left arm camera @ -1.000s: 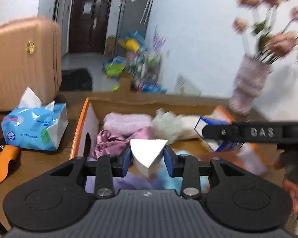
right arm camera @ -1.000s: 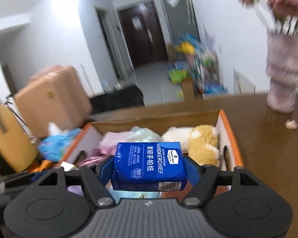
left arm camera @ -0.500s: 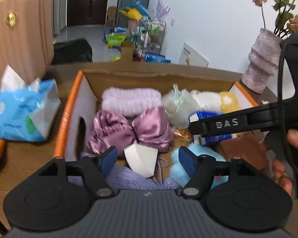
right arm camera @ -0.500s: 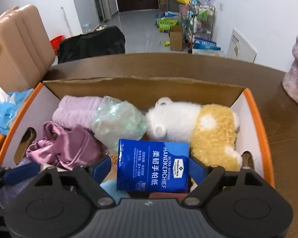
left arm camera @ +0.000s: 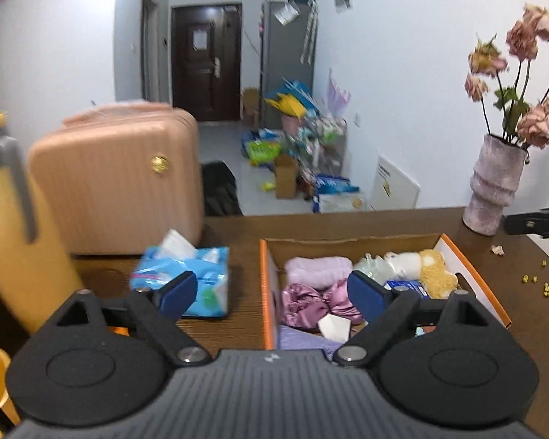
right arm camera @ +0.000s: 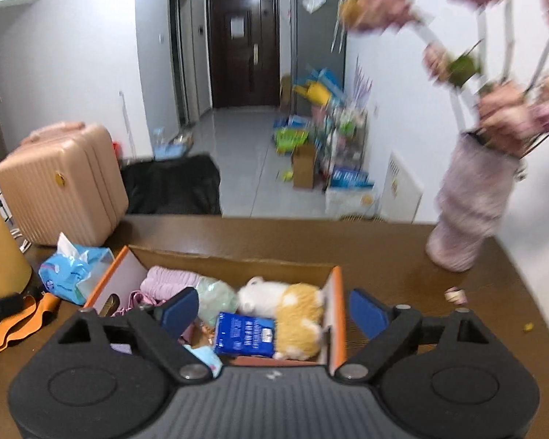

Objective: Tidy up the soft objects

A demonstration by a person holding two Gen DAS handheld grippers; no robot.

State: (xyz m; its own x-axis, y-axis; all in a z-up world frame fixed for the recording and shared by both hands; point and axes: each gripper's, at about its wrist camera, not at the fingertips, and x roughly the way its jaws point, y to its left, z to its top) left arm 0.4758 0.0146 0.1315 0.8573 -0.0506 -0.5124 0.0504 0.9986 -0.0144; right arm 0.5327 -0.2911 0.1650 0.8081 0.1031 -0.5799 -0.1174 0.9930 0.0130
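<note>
We see both grippers above a brown table. The left gripper, lower centre of its frame, has jaws apart and still opening, nothing between the pads. The right gripper reads the same: jaws wide and opening, empty.

The cardboard box, orange-edged, sits right of centre in the left view. Inside we note a white wedge lying on purple cloth near the lower edge, a purple satin bow, a pink towel roll and a white-and-yellow plush toy. The blue handkerchief pack lies just beside the plush (label side up).

Outside the box: a blue tissue pack at centre left, a pink suitcase behind it, and a vase of flowers at right.
</note>
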